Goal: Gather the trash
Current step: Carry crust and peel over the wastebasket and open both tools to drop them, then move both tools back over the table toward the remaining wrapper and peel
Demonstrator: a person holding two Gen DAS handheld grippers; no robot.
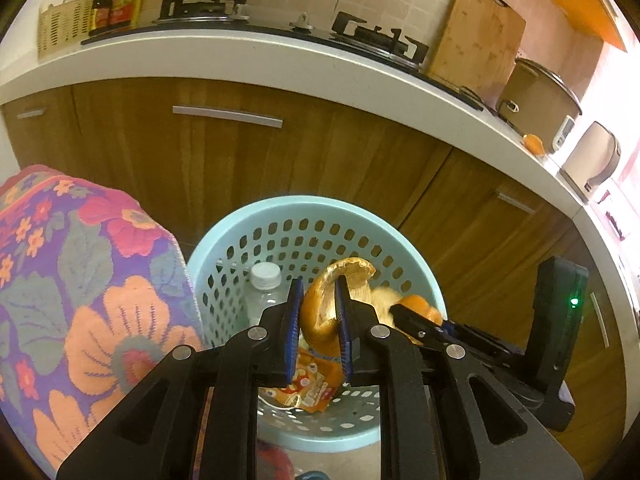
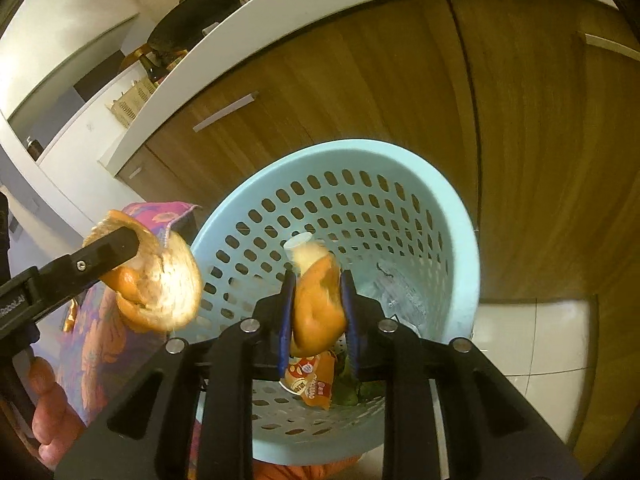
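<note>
Left gripper (image 1: pixel 318 312) clenched on an orange peel (image 1: pixel 324 304) above the near rim of the pale blue perforated basket (image 1: pixel 240 220); right gripper (image 2: pixel 318 308) clenched on a second peel (image 2: pixel 318 308) over the same basket. Inside lie a capped clear bottle (image 1: pixel 262 292) and an orange snack wrapper (image 2: pixel 316 384), its print illegible.

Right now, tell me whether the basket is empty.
Not empty: the basket already holds a plastic bottle, an orange wrapper and greens.
</note>
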